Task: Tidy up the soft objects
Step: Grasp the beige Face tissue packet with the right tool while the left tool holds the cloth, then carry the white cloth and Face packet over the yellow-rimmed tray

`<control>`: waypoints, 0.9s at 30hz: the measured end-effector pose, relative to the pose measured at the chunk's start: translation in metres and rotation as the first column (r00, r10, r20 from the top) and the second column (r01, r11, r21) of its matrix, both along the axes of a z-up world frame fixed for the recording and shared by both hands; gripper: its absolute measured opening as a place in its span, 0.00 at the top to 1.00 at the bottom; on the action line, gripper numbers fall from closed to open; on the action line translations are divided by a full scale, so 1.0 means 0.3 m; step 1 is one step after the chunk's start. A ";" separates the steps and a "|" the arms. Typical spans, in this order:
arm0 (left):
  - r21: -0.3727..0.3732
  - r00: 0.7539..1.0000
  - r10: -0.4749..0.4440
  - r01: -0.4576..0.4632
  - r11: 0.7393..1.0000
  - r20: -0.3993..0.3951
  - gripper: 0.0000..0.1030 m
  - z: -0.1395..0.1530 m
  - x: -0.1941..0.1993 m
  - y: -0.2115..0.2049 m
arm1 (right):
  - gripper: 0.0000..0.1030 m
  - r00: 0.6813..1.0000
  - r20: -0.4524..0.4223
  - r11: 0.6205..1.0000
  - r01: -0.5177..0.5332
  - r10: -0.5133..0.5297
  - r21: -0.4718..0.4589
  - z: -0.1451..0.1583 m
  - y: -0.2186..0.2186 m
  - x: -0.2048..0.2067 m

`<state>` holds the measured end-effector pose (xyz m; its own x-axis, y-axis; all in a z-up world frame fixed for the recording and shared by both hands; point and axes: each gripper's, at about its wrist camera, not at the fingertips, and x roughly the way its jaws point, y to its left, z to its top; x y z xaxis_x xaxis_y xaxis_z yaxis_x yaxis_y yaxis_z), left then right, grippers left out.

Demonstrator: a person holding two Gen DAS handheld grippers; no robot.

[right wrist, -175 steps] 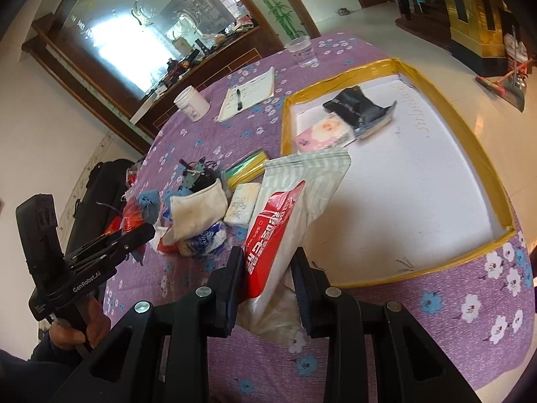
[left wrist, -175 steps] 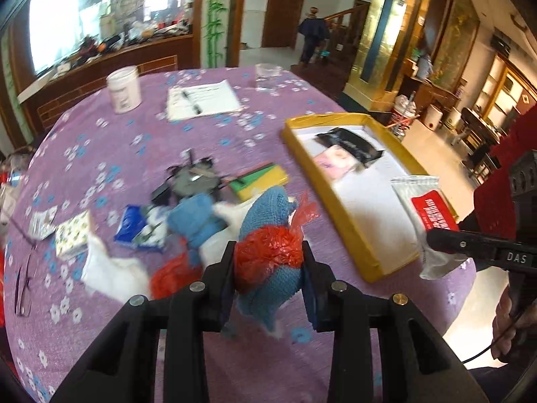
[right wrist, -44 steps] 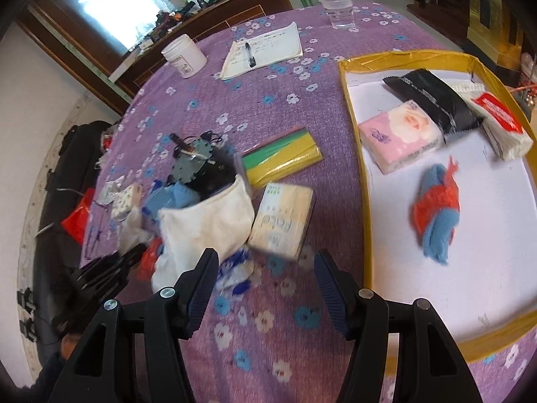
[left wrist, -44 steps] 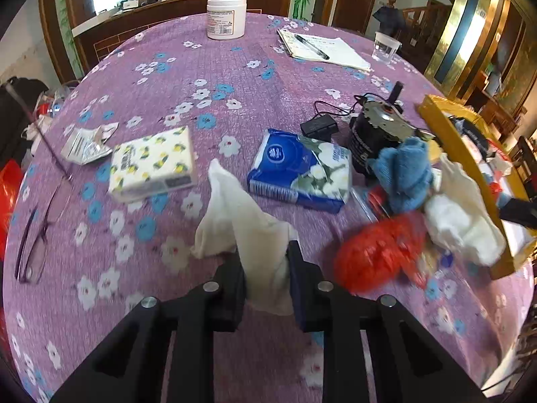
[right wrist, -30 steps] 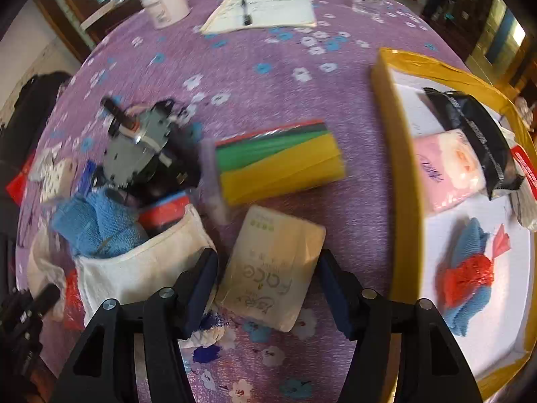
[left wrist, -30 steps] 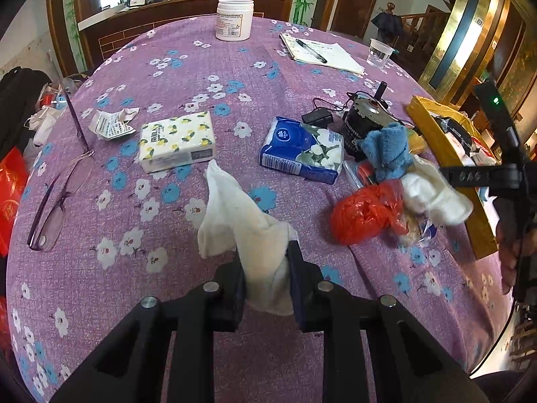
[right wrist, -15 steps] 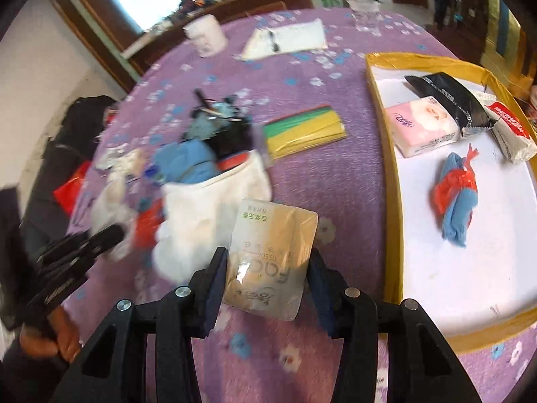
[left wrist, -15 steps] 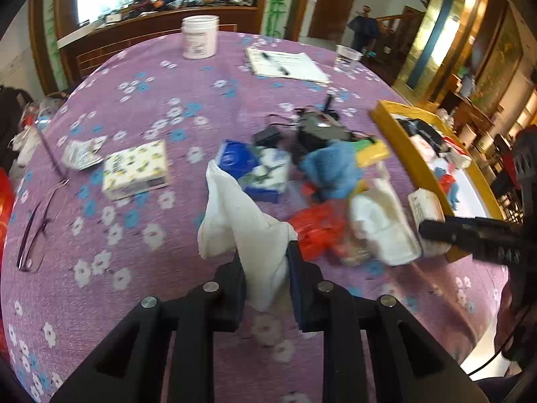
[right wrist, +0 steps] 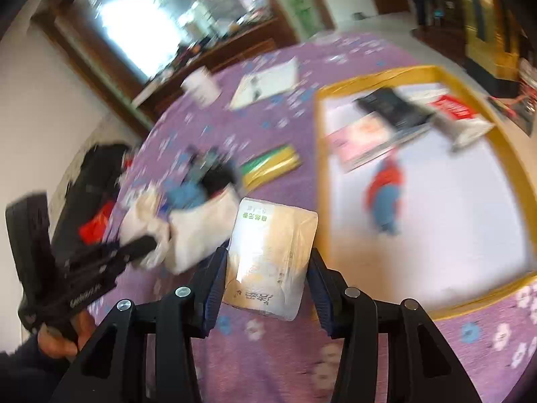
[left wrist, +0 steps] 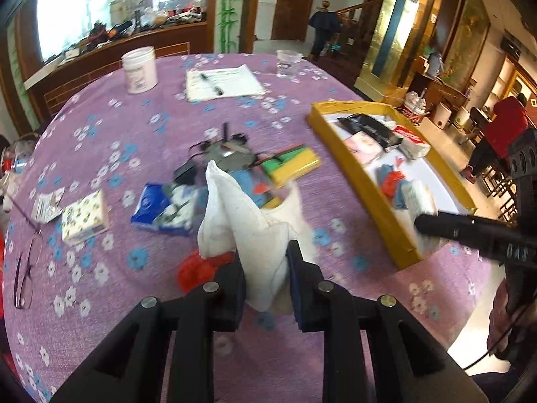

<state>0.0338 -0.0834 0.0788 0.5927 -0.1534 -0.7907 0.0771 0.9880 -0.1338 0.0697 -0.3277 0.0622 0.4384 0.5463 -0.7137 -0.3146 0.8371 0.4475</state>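
In the left wrist view, the left gripper (left wrist: 265,268) sits at the lower centre of the frame with its jaws nearly together, pinching a white cloth (left wrist: 241,221) that stands up between the pads and peaks toward the middle of the picture. Left of it on the purple flowered tablecloth (left wrist: 110,141) lie a yellow-patterned tissue pack (left wrist: 85,213) and a blue tissue pack (left wrist: 161,208). Just behind the cloth are a red plastic bag (left wrist: 198,270), a dark motor-like part (left wrist: 228,154) and a green and yellow pack (left wrist: 290,164). Further right stands the yellow-rimmed tray (left wrist: 365,188), holding a black pouch (left wrist: 369,127), a pink pack (left wrist: 362,146), a red and white packet (left wrist: 411,142) and a blue and red bundle (left wrist: 391,183). At the right edge the right gripper (left wrist: 419,223) reaches over the tray's near rim.

In the right wrist view, much blurred, the left gripper (right wrist: 147,243) shows at the lower left with the white cloth (right wrist: 144,216) at its tip. At the lower centre the right gripper (right wrist: 266,283) stands partly open and clamps a beige wrapped pack (right wrist: 272,258) by its two sides; its jaws have just been closing on that pack. The pack hangs above the tablecloth, just left of the tray's (right wrist: 322,174) left rim.
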 end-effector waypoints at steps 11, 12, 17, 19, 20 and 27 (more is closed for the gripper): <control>0.023 0.998 -0.064 0.064 0.998 0.013 0.79 0.049 0.035 -0.159 | 0.51 0.983 -0.008 0.971 0.180 -0.183 -0.156 -0.100 -0.260 0.177; 0.024 0.998 -0.063 0.062 0.998 0.014 0.79 0.053 0.037 -0.168 | 0.51 0.984 -0.026 0.972 0.171 -0.178 -0.158 -0.116 -0.263 0.177; 0.020 0.999 -0.047 0.047 0.999 0.006 0.79 0.054 0.042 -0.189 | 0.51 0.990 -0.069 0.980 0.111 -0.124 -0.164 -0.150 -0.264 0.146; 0.018 0.999 -0.041 0.041 0.999 0.001 0.79 0.049 0.047 -0.199 | 0.51 0.993 -0.059 0.979 0.085 -0.098 -0.184 -0.149 -0.261 0.123; 0.017 0.999 -0.039 0.039 0.999 0.000 0.79 0.048 0.048 -0.204 | 0.51 0.995 -0.061 0.981 0.072 -0.084 -0.178 -0.142 -0.266 0.111; 0.008 0.999 -0.044 0.044 0.999 -0.004 0.79 0.044 0.074 -0.276 | 0.52 0.990 -0.138 0.993 -0.006 -0.011 -0.121 -0.151 -0.301 0.032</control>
